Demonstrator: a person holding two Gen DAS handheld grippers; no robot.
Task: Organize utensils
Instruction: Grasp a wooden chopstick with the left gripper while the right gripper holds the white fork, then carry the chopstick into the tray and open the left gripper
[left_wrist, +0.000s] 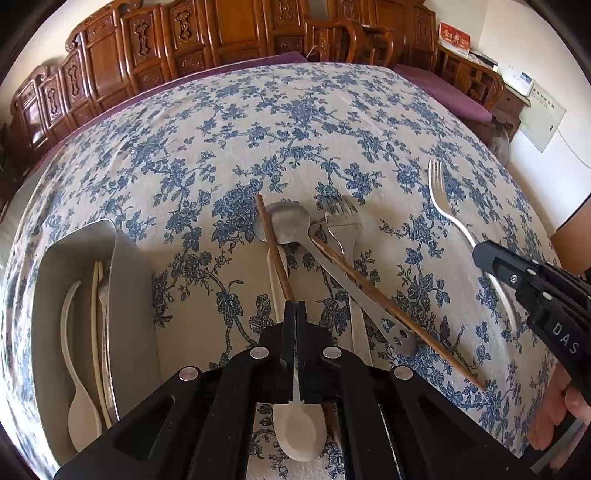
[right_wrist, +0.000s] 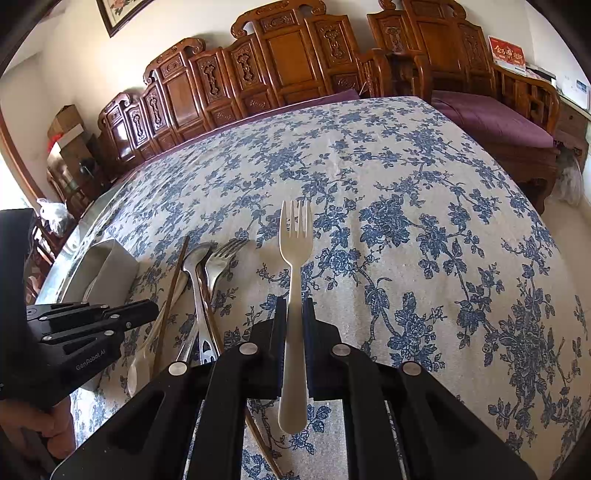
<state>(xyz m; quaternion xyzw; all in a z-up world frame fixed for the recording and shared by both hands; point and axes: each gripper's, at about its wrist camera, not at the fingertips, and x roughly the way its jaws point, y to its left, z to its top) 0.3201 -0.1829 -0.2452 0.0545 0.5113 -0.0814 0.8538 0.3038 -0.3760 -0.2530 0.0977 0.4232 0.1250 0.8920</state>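
Left gripper (left_wrist: 295, 308) pressed together on a brown chopstick (left_wrist: 274, 245), which slants up off the utensil pile on the desk (left_wrist: 332, 122). Pile = metal spoon (left_wrist: 291, 225), metal fork (left_wrist: 345, 221), white spoon (left_wrist: 299, 432), 2nd chopstick (left_wrist: 399, 317). Right gripper (right_wrist: 294, 306) pinching white fork (right_wrist: 295, 254) mid-handle, tines fwd, right of pile. Grey tray (left_wrist: 129, 280) left of pile w/ utensils inside.

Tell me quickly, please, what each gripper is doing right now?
Left gripper: shut on a brown chopstick.
Right gripper: shut on the white fork, held above the tablecloth.
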